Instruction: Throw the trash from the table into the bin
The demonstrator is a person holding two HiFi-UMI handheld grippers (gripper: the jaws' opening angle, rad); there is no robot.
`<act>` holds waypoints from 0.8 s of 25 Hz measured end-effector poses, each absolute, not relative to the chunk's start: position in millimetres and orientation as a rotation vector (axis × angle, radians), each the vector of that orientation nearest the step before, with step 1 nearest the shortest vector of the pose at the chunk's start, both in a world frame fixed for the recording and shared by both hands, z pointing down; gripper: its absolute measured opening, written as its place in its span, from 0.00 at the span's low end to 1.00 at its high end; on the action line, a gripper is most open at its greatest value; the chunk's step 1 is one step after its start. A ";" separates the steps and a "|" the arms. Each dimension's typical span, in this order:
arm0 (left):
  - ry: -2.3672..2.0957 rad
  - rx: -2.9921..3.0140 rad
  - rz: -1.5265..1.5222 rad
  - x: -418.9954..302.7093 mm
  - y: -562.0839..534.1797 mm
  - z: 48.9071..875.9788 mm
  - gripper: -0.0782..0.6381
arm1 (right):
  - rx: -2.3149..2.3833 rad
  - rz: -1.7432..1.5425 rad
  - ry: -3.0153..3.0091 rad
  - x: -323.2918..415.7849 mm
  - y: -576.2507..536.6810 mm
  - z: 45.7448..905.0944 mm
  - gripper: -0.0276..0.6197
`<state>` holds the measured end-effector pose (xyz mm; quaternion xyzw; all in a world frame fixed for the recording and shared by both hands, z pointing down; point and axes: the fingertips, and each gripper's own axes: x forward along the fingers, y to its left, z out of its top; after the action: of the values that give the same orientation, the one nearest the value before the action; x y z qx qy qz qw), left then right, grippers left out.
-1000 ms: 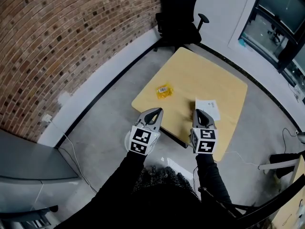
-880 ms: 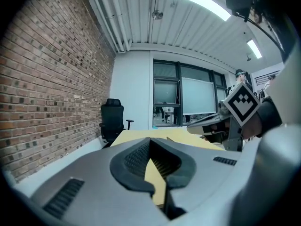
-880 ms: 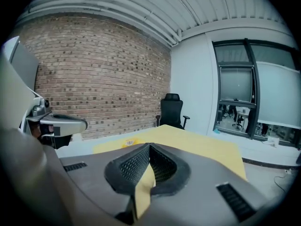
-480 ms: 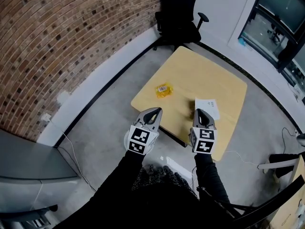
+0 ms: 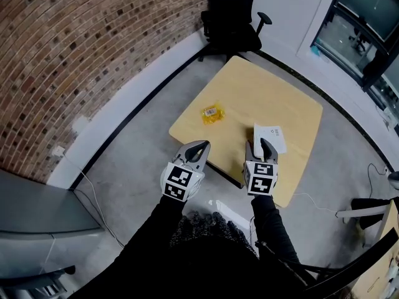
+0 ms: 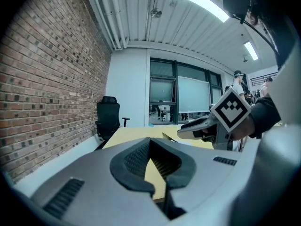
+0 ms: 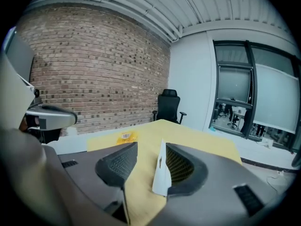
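Observation:
A white paper (image 5: 270, 136) lies near the front edge of the light wooden table (image 5: 274, 98). My right gripper (image 5: 260, 147) sits over its near end. Its jaws are opening, and the paper (image 7: 160, 173) stands on edge between them, leaning on the right pad while the left pad stays clear. A yellow wrapper (image 5: 212, 113) rests on the table's left part and shows as a yellow wrapper (image 7: 126, 136) past my right jaws. My left gripper (image 5: 194, 151) hovers before the table's near corner, shut and empty; my left gripper (image 6: 150, 142) points over the table. No bin is in view.
A black office chair (image 5: 230, 17) stands behind the table by the brick wall (image 5: 75, 48). Grey floor surrounds the table, with a cable (image 5: 93, 198) on the left and glass partitions (image 5: 368, 17) at the back right. The person's dark sleeves fill the bottom.
My right gripper's jaws have gone from shut to apart, and it has edged forward over the paper's near end. My left gripper has stayed put.

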<state>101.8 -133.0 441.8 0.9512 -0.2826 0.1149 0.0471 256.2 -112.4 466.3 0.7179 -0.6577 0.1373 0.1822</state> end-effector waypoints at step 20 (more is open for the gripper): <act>-0.915 2.872 0.439 73.5 -129.7 457.6 0.11 | 1.867 0.569 -1.647 278.7 -117.4 548.2 0.40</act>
<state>73.5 -129.7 457.6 0.9418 -0.3001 0.1440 0.0476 278.7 -117.4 548.2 0.6997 -0.6174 0.2132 0.2895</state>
